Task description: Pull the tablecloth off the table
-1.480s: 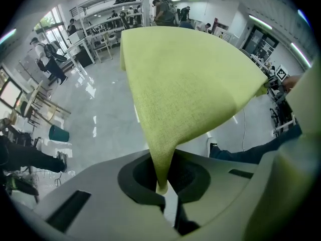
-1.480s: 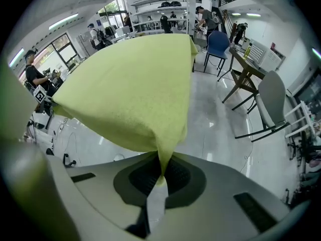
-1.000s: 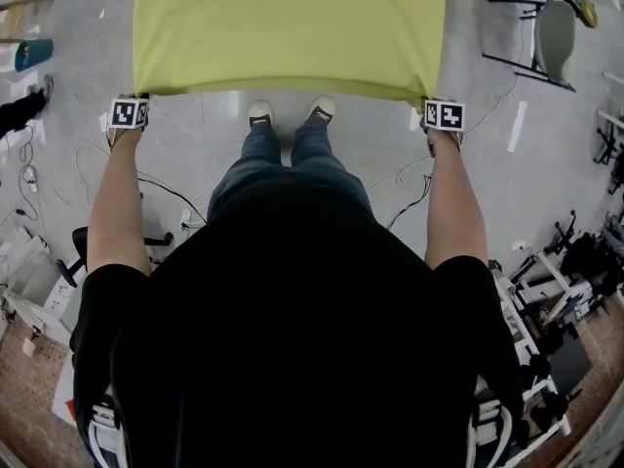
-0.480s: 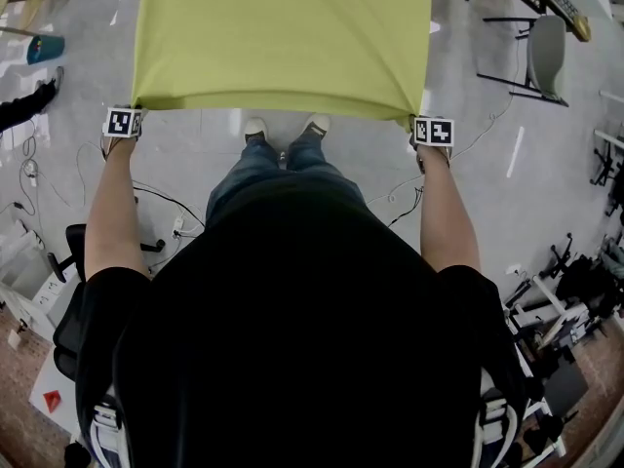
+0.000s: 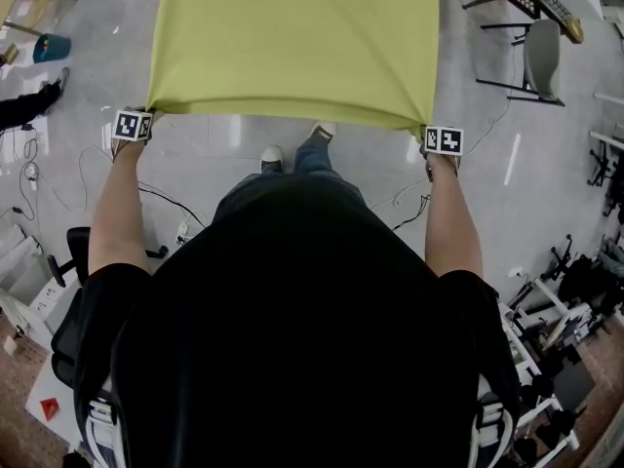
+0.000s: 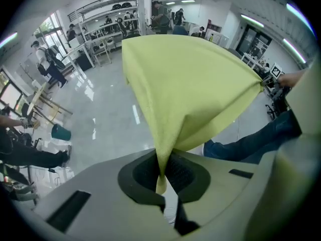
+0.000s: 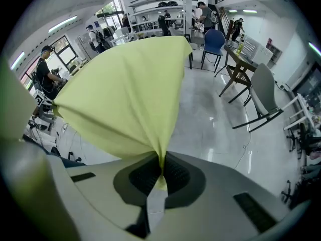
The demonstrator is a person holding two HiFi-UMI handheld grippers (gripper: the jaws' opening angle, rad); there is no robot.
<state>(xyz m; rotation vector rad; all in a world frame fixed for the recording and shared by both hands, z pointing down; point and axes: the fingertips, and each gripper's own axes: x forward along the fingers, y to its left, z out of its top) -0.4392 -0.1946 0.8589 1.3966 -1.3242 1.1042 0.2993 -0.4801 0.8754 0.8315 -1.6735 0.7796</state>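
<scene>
Shoes (image 5: 272, 154) shifted; tablecloth (image 5: 292, 47) spans left tongs (image 6: 161, 174) to right tongs (image 7: 160, 169), beside chair (image 5: 541, 57).

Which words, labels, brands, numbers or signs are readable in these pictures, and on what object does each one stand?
No readable text in any view.
Tablecloth: plain yellow-green, no print.
Left hand-held gripper and right hand-held gripper: their cubes show only black-and-white square patterns, no letters or numbers.
Pale panel far behind in the left gripper view: too small to read.
</scene>
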